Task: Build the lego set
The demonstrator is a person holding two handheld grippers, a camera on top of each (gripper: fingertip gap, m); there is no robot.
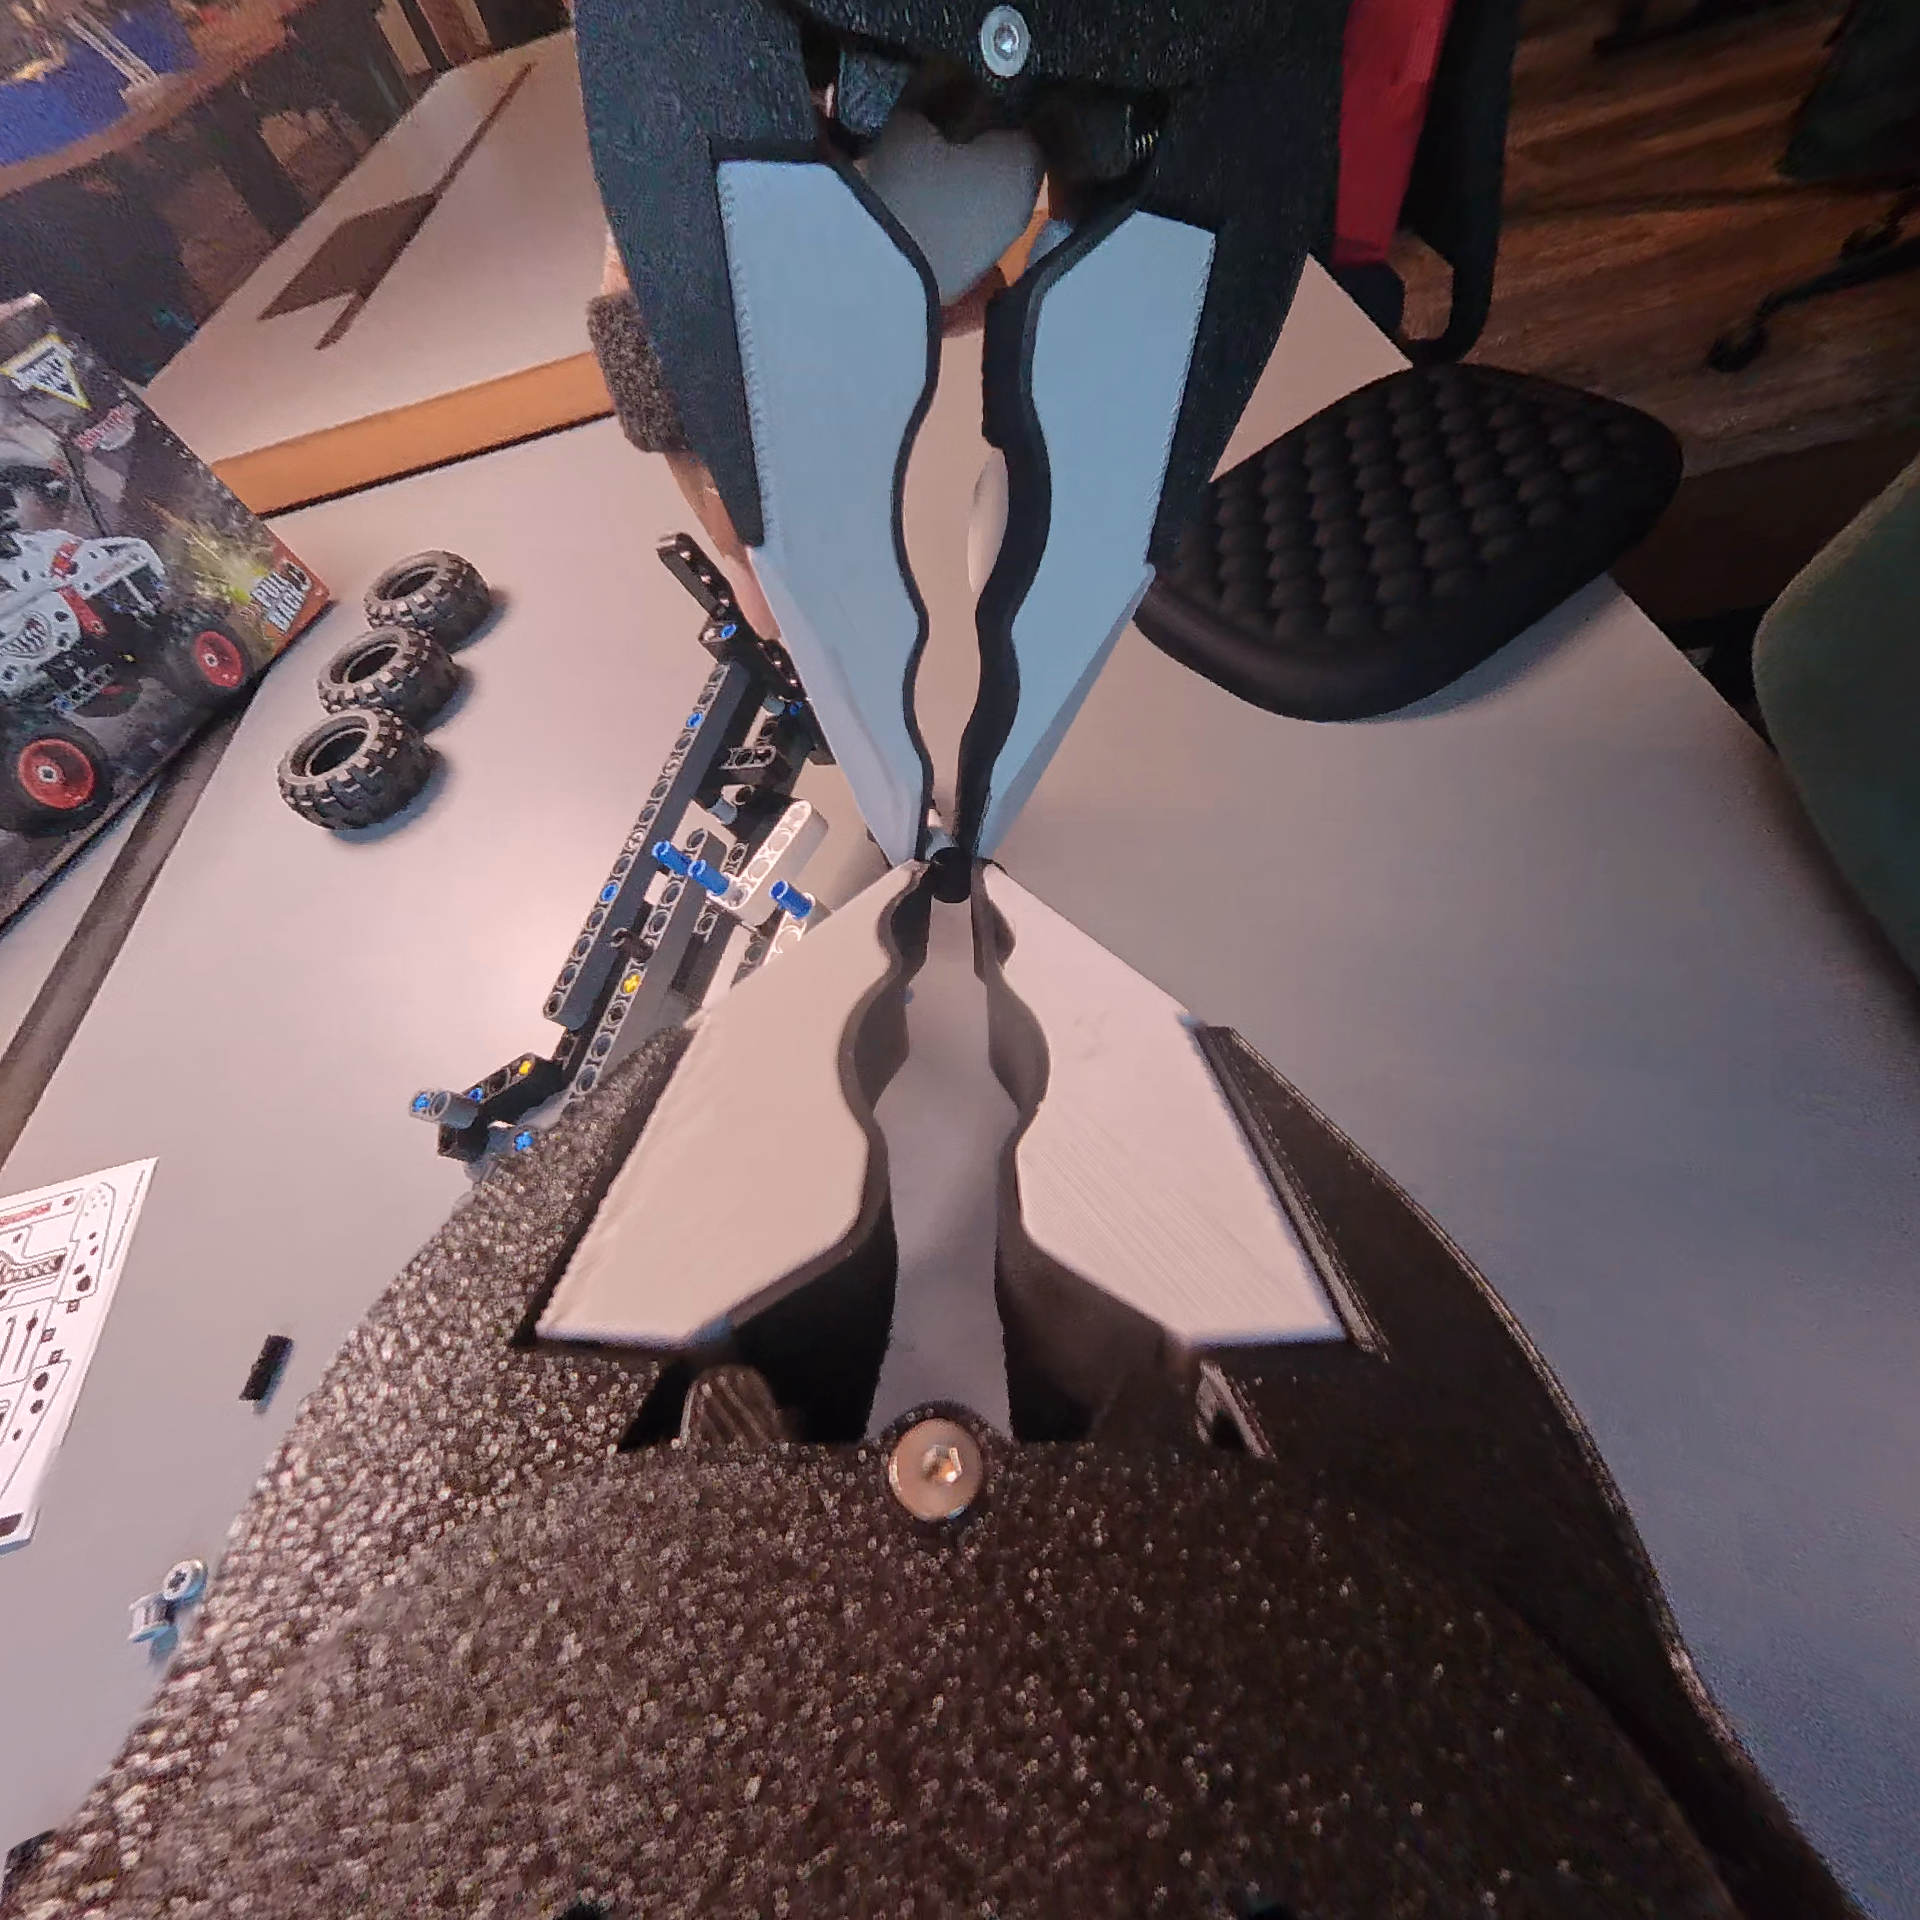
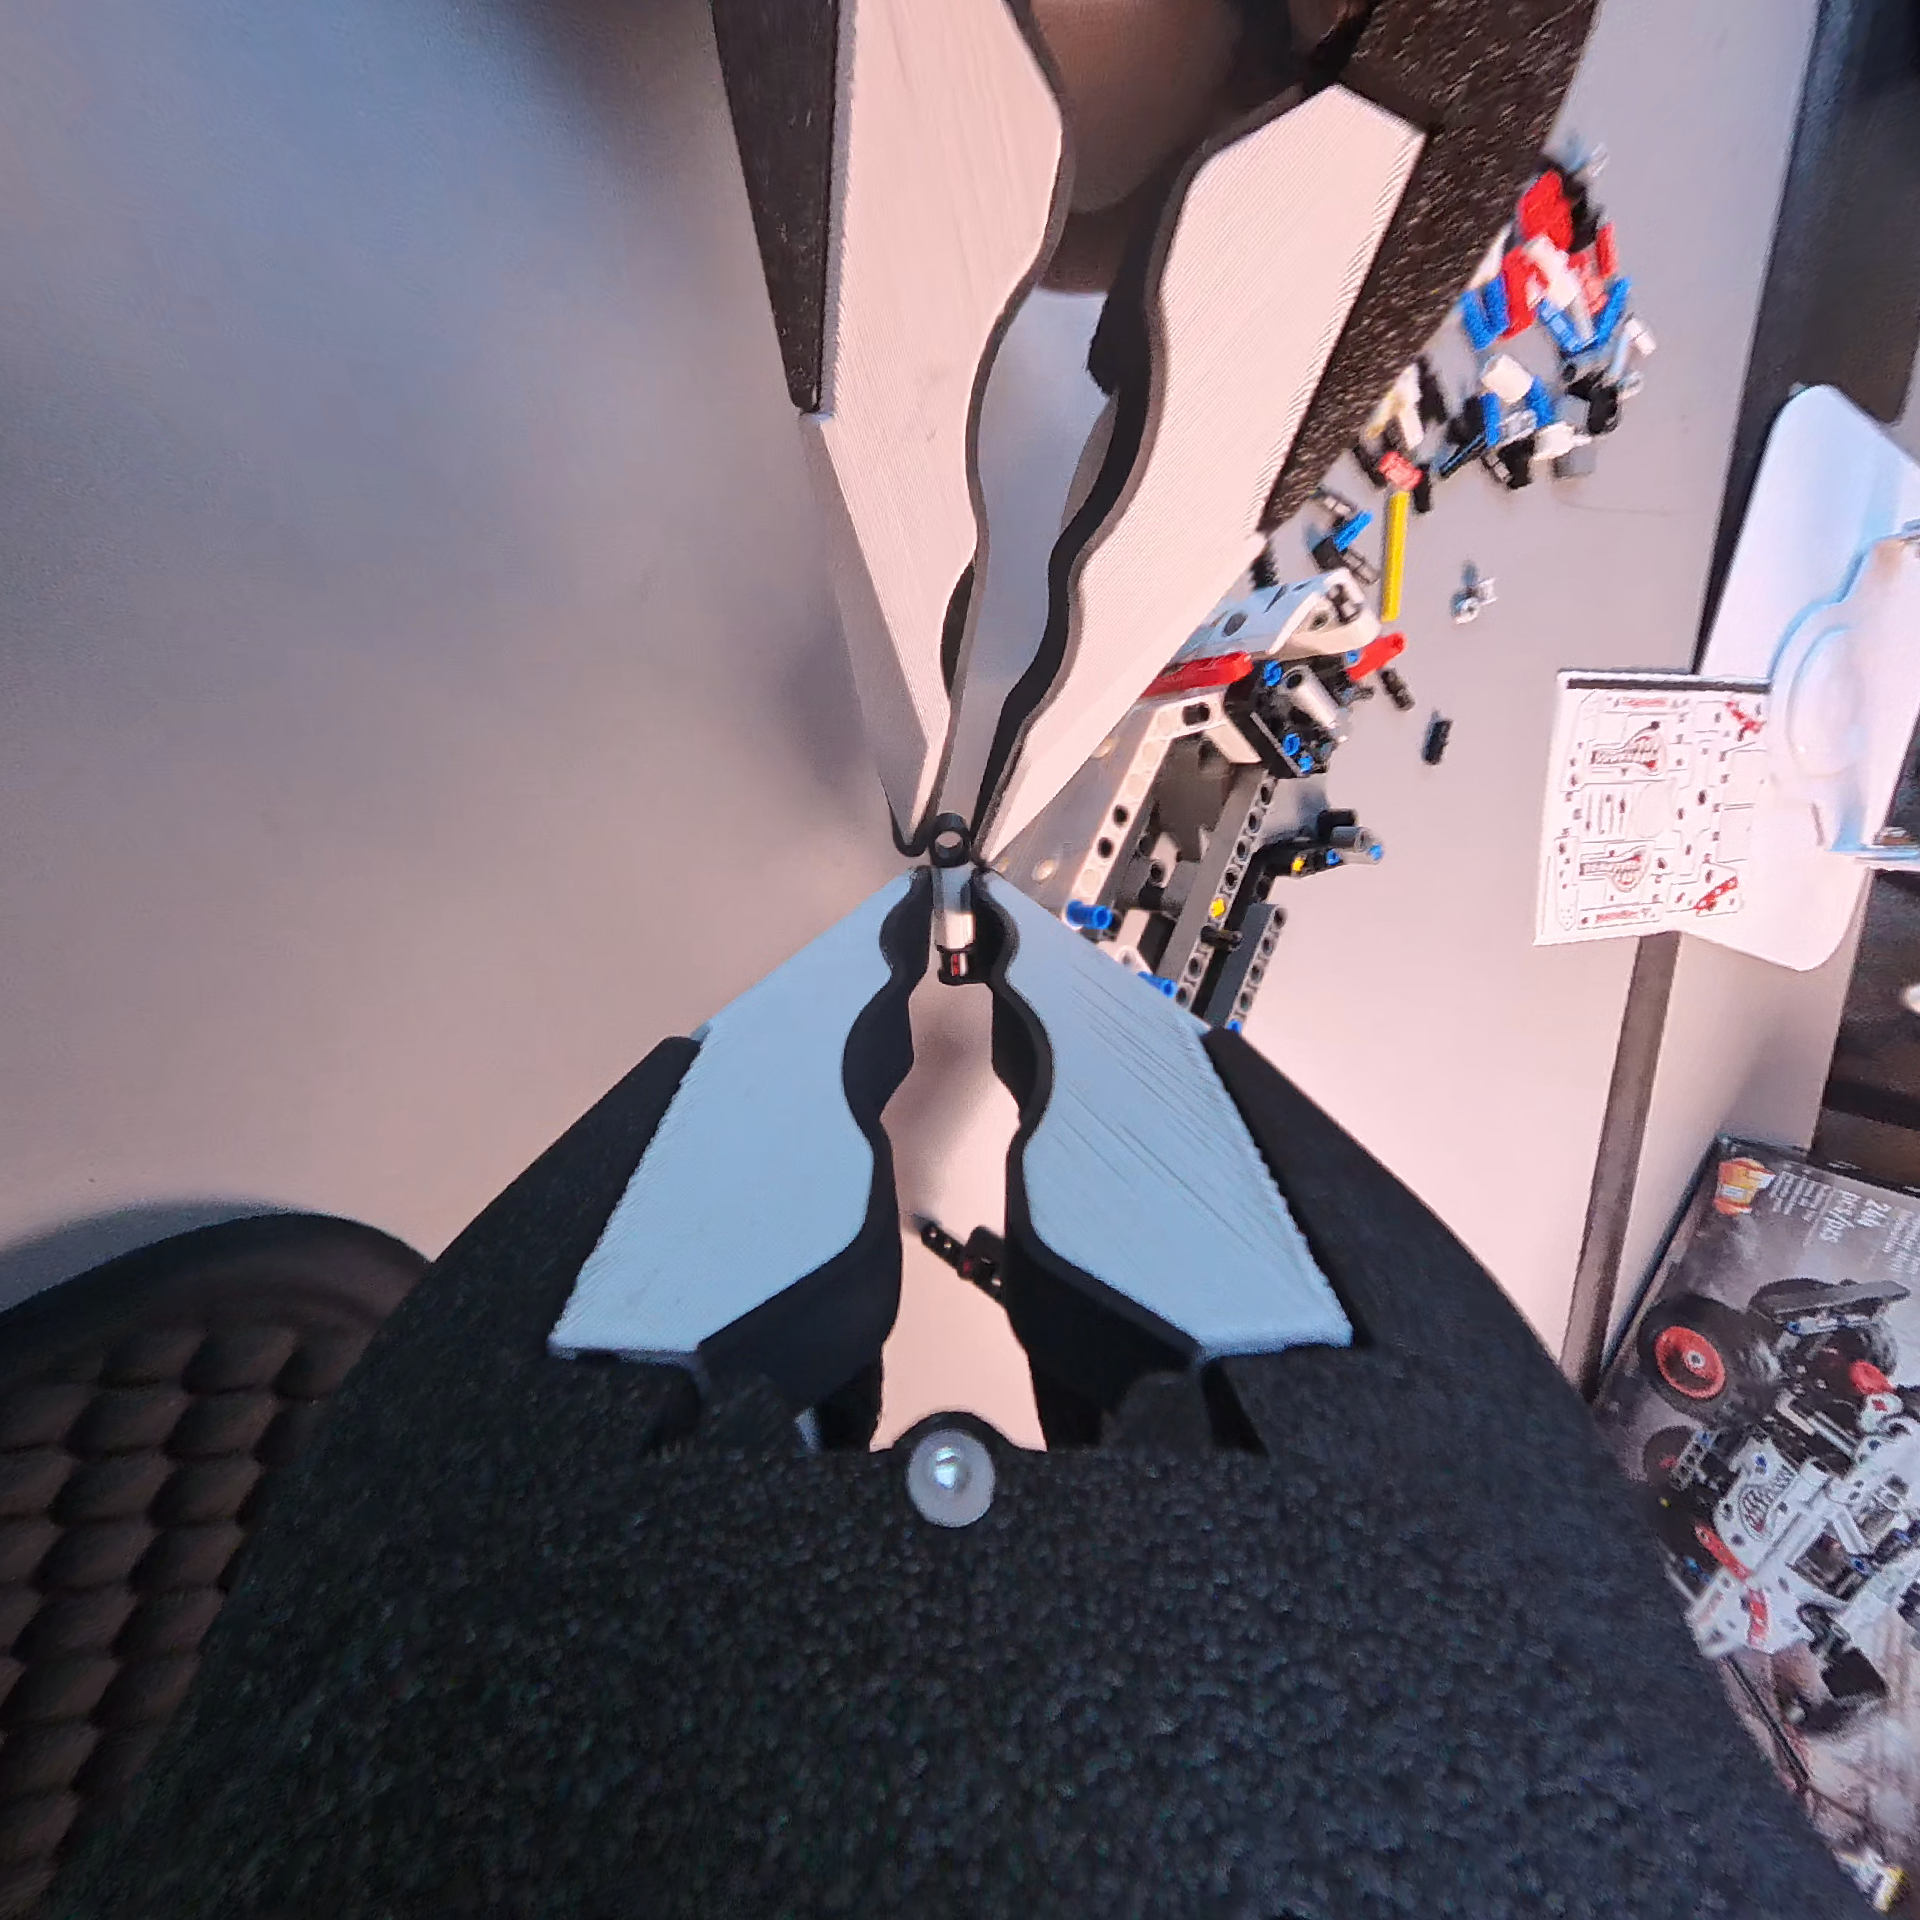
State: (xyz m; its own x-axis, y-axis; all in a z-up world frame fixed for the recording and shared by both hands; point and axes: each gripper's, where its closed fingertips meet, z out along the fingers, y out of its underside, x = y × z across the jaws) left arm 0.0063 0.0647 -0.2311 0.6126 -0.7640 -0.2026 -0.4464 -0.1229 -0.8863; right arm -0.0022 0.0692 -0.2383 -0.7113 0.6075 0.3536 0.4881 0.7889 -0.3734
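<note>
Slippage is the likely risk: the left gripper (image 1: 943, 873) and right gripper (image 2: 951, 883) meet tip to tip at frame centre, jaws pinching a tiny black-and-grey lego connector piece (image 2: 950, 914), and any misalignment could drop it. The half-built black-and-grey beam chassis (image 1: 665, 894) lies left of centre on the grey table (image 1: 1455, 1039).

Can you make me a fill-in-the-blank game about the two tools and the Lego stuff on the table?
The loose tyres beside the box number ____.
The long thin stick among the loose pieces is coloured ____.
The left tool and right tool meet tip to tip around a small ____ piece.

Missing words: three; yellow; black
</note>
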